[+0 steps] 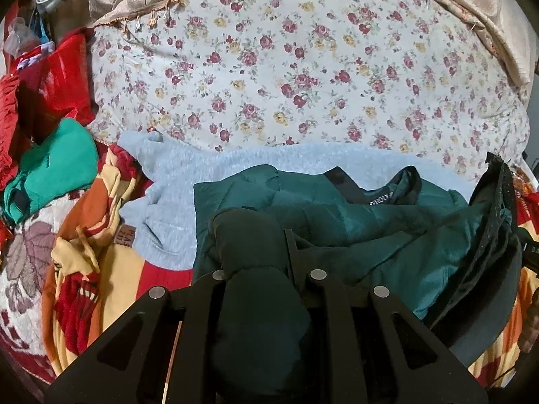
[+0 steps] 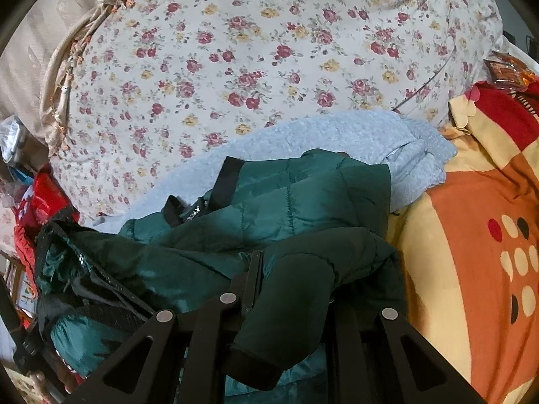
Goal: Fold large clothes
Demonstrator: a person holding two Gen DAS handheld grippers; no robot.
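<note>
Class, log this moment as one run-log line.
left gripper: shut on dark green quilted jacket | right gripper: shut on jacket | underneath: pale blue fleece garment
</note>
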